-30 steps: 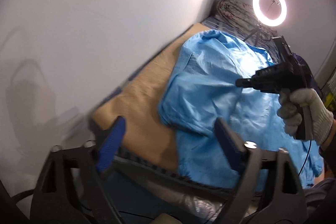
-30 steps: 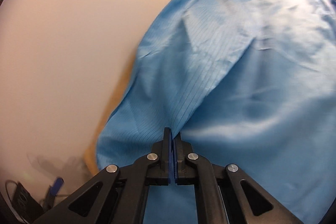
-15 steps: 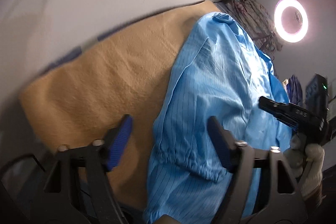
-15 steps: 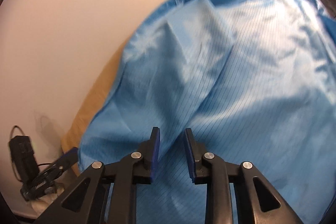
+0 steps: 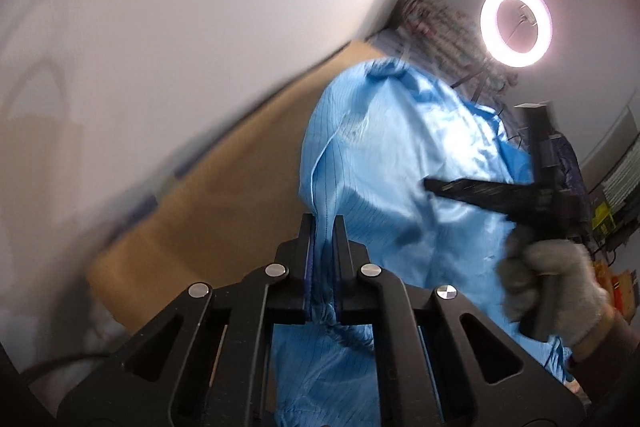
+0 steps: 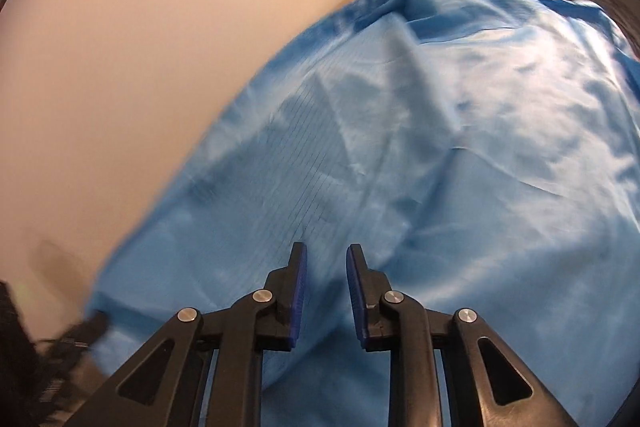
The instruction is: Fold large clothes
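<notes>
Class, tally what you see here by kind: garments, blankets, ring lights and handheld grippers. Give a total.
Blue garment: 1
Tan blanket: 1
Ring light: 1
Grippers: 2, the left gripper and the right gripper
Total: 5

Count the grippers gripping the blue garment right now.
1. The left gripper has its jaws shut on a fold of the blue garment. The right gripper hovers open above it.

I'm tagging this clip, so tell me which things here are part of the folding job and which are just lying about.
Part of the job:
blue garment
left hand-held gripper, shut on its cuffed edge
right hand-held gripper, open over it
tan blanket beneath

Lying about:
ring light
patterned bedding
</notes>
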Demonstrator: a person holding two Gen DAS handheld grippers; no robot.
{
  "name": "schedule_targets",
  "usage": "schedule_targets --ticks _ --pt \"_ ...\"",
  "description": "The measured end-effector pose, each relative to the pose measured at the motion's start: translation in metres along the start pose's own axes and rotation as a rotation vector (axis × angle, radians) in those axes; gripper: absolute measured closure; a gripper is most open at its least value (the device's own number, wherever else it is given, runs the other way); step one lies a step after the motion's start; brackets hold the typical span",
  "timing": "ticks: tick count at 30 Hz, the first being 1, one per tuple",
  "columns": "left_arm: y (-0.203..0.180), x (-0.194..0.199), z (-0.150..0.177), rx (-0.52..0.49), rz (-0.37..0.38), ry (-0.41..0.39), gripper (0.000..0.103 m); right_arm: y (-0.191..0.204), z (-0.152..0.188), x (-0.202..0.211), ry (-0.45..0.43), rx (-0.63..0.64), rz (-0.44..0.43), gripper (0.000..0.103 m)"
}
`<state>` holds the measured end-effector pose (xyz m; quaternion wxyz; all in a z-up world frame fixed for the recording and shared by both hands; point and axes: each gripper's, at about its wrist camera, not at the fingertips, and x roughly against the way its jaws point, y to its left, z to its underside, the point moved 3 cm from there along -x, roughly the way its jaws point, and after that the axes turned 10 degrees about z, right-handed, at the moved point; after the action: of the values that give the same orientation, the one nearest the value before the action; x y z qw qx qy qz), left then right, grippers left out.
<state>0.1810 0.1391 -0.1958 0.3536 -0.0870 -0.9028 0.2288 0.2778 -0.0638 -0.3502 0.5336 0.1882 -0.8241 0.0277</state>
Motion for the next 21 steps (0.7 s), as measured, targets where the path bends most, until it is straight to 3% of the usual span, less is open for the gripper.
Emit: schedule_targets --ticks 2,7,9,11,15,19,21 --pt "-0.006 0.015 -0.011 -0.02 0.01 -0.032 0.099 0.008 -0.006 -0.014 0.02 -0.033 -0.034 0.082" --pt "-0.015 0.042 -0.028 -0.078 0.008 -0.094 0.1 0.024 -0.022 -0.052 0.057 -0.257 -0.235 0.082" --pt "-0.019 0.047 -0.027 -0.126 -0.016 -0.105 0.1 0.034 -0.025 -0.064 0.084 -0.283 -0.296 0.082" --pt "-0.019 0.048 -0.022 -0.158 -0.027 -0.096 0.1 0.042 -0.028 -0.066 0.105 -0.246 -0.274 0.08" --pt "-0.015 0.039 -0.005 -0.173 -0.011 -0.048 0.1 0.032 -0.047 -0.043 0.035 -0.173 -0.214 0.061" --pt "-0.02 0.031 0.015 -0.206 0.006 -0.007 0.1 0.026 -0.078 -0.011 -0.028 -0.177 -0.221 0.043" --pt "-0.025 0.029 0.02 -0.219 0.012 0.004 0.1 0.03 -0.095 -0.003 -0.049 -0.167 -0.222 0.038"
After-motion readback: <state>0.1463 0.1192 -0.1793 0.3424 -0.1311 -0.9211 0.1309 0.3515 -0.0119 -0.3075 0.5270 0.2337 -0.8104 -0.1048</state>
